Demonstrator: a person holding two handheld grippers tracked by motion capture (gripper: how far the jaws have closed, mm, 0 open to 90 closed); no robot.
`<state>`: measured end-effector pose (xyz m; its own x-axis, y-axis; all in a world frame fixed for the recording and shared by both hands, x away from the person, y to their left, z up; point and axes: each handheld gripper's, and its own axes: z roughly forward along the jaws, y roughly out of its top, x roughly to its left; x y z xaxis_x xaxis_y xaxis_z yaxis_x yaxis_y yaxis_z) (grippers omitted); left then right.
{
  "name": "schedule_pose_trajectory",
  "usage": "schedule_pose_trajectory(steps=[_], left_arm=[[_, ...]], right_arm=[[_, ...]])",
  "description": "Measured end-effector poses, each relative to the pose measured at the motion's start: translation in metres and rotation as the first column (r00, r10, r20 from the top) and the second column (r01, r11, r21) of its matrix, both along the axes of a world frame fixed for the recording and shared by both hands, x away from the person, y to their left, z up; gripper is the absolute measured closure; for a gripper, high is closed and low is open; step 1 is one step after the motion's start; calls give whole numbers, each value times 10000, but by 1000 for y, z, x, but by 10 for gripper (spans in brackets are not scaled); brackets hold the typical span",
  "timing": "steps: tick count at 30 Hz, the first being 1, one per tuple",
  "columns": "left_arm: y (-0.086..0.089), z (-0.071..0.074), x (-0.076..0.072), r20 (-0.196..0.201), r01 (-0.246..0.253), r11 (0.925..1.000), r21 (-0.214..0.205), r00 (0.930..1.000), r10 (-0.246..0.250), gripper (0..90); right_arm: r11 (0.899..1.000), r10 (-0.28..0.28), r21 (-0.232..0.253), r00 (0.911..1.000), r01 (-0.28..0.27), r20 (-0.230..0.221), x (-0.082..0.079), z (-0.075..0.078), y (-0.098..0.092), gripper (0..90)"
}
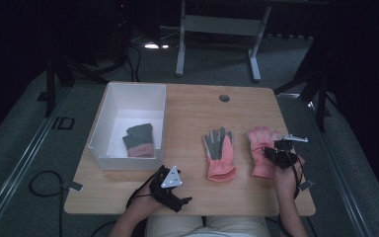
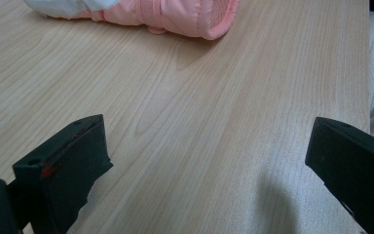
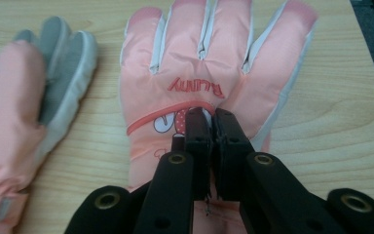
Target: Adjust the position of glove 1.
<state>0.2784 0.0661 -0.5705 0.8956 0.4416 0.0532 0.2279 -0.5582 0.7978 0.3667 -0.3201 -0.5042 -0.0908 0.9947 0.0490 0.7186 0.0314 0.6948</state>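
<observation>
Two pink winter gloves lie flat on the wooden table [image 1: 192, 106]. The right-hand pink glove [image 1: 260, 143] [image 3: 199, 63] has red lettering and a cartoon print on its back. My right gripper [image 1: 275, 151] [image 3: 210, 117] sits on that glove's back, jaws shut together and pinching its fabric. The middle glove [image 1: 219, 153] [image 3: 24, 112] lies palm up, showing grey fingers. My left gripper [image 1: 180, 196] [image 2: 209, 146] hovers open near the table's front edge, with bare wood between its jaws. The middle glove's cuff [image 2: 190, 14] lies some way ahead of it.
A white bin [image 1: 98, 131] stands at the table's left and holds a grey glove with a pink cuff [image 1: 139, 140]. A cable hole [image 1: 224, 98] sits near the far edge. A person's lap is at the front edge. A table frame [image 1: 217, 24] stands beyond.
</observation>
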Motion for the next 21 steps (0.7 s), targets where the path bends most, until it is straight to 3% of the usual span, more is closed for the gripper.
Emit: schedule_pose_trajectory(steps=[5,12,18,20,21], left_arm=[[0,0,0,-26,17,10000,3,10000,-17,15],[0,-1,-1,-27,29,10000,14,10000,-29,15],[-1,-1,-1,-60,50,10000,-36,10000,-50,15],[0,-1,0,-75,56,10000,9,10000,-55,15],[0,-1,0,-77,49,10000,-21,10000,-49,15]], right_arm=[[10000,-25,-95,9998,23,-183,10,-16,2,839],[9995,258,-202,9996,-261,-142,12,-24,2,813],[9984,567,-68,9984,-567,-60,10,-20,-3,771],[9979,641,43,9979,-641,-7,7,-15,-6,756],[9957,926,36,9954,-927,255,3,-4,-11,732]])
